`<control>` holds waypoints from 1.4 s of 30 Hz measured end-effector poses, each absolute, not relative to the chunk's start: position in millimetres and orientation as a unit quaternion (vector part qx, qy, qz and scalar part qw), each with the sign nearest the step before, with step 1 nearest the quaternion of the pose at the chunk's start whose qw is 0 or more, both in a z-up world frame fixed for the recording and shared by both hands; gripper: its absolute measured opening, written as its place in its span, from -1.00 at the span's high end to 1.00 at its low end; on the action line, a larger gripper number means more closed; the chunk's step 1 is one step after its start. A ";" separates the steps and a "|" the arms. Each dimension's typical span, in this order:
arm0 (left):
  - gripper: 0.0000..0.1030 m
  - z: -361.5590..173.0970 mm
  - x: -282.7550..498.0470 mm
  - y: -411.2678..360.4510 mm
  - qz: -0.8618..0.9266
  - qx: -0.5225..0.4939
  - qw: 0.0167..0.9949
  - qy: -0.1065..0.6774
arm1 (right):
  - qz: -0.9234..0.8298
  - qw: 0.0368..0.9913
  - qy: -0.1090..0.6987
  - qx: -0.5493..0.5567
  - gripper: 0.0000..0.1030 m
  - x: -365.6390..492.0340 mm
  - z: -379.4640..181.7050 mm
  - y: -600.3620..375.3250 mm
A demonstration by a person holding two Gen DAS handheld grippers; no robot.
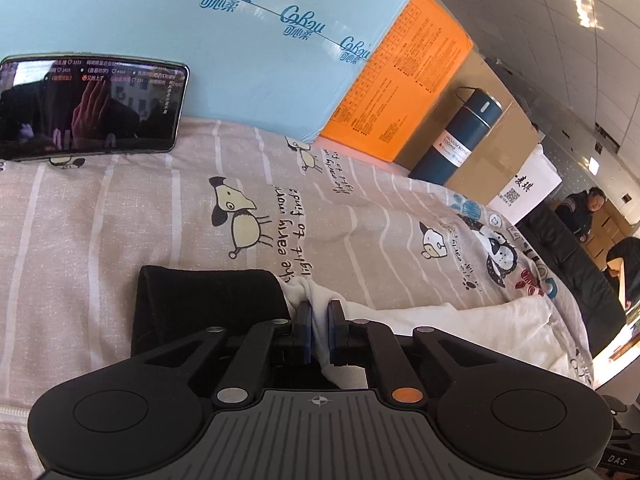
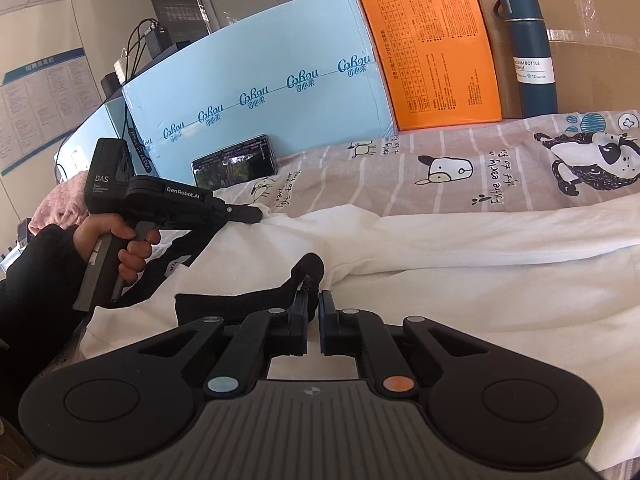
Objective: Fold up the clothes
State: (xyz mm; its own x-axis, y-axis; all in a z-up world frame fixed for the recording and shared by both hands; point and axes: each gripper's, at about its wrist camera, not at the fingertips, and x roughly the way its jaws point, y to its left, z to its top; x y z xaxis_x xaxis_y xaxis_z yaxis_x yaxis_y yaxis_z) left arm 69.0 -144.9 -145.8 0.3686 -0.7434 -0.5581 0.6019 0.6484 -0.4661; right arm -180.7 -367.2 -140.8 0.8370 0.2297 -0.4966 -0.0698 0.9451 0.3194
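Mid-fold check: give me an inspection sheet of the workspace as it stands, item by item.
Surface: bedsheet with cartoon dog print, wrinkled.
Job's things: white garment spread across the sheet; its black cuff lies flat beside the left tool.
Clutter: phone with its screen lit, leaning on the blue box; orange box; vacuum bottle upright against the cardboard box.
Grippers: left tool shut on a pinch of white fabric; right tool shut, the other black cuff at its left finger, grip unclear.
Cables: black leads behind the blue box, off the sheet.
Surroundings: seated person in the background; wall notice board.
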 end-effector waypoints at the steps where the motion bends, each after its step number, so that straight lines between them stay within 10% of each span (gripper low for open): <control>1: 0.80 -142.8 66.9 -146.0 -0.410 -0.078 0.826 0.379 | 0.083 0.947 0.276 0.143 0.90 -182.4 -141.7 -366.0; 4: 0.50 -128.0 54.9 -141.5 -0.406 -0.041 0.844 0.347 | 0.089 0.949 0.263 0.151 0.71 -188.4 -137.9 -369.9; 6: 0.17 -117.1 44.6 -136.6 -0.392 -0.015 0.864 0.316 | 0.076 0.952 0.244 0.169 0.17 -191.5 -132.1 -378.0; 19: 0.10 -121.9 24.2 -155.8 -0.326 0.156 0.902 0.235 | 0.021 0.952 0.293 0.087 0.10 -141.2 -137.4 -352.5; 28: -0.50 -109.8 -41.7 -163.7 -0.489 0.188 0.826 0.211 | 0.023 0.950 0.303 0.079 -0.10 -142.8 -150.8 -352.3; 42: -0.62 -99.2 -96.6 -199.1 -0.484 0.186 0.842 0.150 | -0.011 0.968 0.140 0.207 -0.52 -220.2 -96.8 -514.8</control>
